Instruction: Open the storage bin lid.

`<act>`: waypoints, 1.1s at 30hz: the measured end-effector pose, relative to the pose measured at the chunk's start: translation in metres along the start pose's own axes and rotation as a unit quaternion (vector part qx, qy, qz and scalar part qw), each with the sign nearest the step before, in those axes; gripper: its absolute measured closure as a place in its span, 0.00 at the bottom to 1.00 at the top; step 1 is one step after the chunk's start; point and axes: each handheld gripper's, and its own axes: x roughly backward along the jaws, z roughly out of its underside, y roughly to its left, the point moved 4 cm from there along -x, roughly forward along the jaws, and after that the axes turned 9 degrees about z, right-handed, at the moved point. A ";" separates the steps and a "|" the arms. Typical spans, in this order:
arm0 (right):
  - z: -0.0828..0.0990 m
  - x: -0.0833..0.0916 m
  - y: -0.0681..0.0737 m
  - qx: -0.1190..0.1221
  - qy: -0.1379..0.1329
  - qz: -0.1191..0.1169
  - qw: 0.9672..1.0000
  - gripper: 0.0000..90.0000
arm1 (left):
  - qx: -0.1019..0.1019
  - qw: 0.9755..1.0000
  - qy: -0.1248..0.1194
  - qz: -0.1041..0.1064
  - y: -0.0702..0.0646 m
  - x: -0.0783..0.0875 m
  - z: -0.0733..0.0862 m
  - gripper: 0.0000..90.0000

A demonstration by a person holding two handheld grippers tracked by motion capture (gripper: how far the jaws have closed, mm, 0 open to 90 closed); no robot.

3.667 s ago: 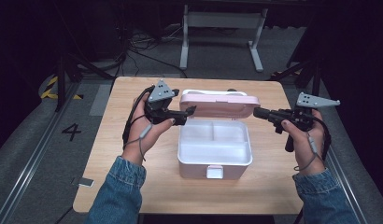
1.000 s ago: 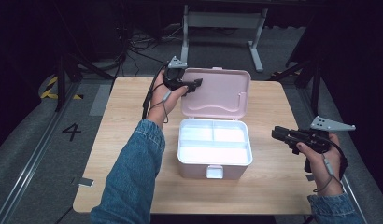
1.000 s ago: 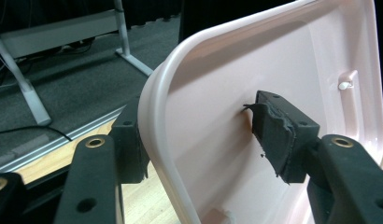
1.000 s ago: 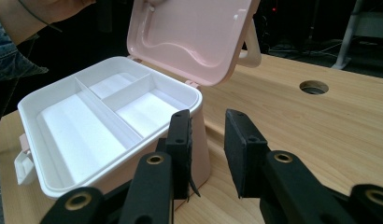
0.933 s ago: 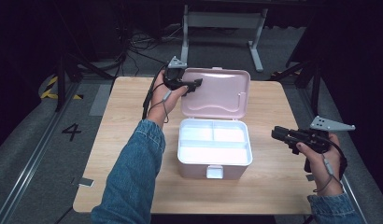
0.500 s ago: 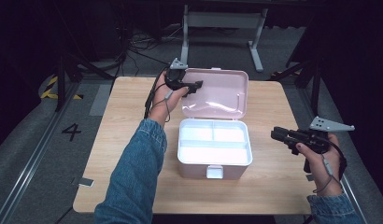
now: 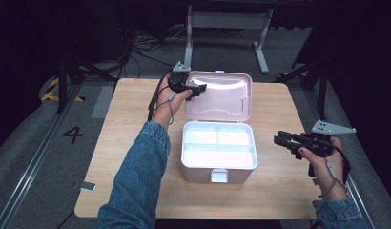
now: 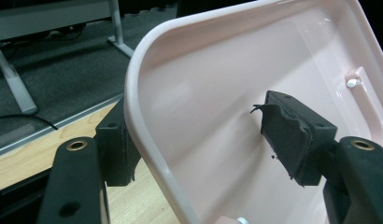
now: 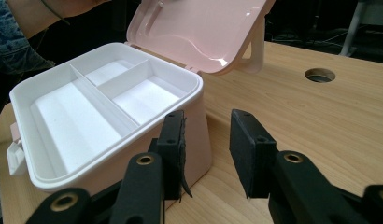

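A pink box [image 7: 217, 168] stands mid-table with its lid [image 7: 222, 98] raised and leaning back. Inside it lies a white divided tray [image 7: 217, 145], which holds nothing. My left gripper [image 7: 196, 89] is at the lid's left edge. In the left gripper view the lid's rim [image 8: 147, 140] runs between the jaws of the left gripper [image 8: 201, 137]; they have just been opening, and the inner pad [image 8: 285, 130] stands off the lid. My right gripper [image 7: 279, 140] hovers right of the box. Its jaws have just been opening, and my right gripper [image 9: 209, 140] has nothing between its pads beside the box wall [image 9: 199, 140].
The wooden table [image 7: 136, 105] has bare room left, right and in front of the box. A round hole [image 9: 319, 74] sits in the tabletop behind the box. The white latch [image 7: 219, 175] faces the front edge. A metal stand [image 7: 227, 21] is on the floor beyond.
Since the earliest frame the lid has swung up and back, and the right hand has drawn away to the table's right side. Over the last second both grippers' jaws have widened slightly.
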 end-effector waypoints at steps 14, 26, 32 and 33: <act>0.002 -0.003 0.002 0.001 0.007 -0.009 1.000 0.73 | 0.032 0.999 0.014 0.004 0.009 -0.009 0.017 0.35; 0.004 -0.005 0.001 -0.003 0.011 -0.011 1.000 0.73 | 0.052 0.998 0.026 0.005 0.014 -0.013 0.029 0.34; 0.005 -0.006 0.001 -0.003 0.013 -0.010 1.000 0.73 | 0.066 0.997 0.032 0.002 0.014 -0.015 0.032 0.33; 0.005 -0.006 0.001 -0.004 0.012 -0.011 1.000 0.72 | 0.071 0.997 0.035 0.003 0.014 -0.015 0.033 0.33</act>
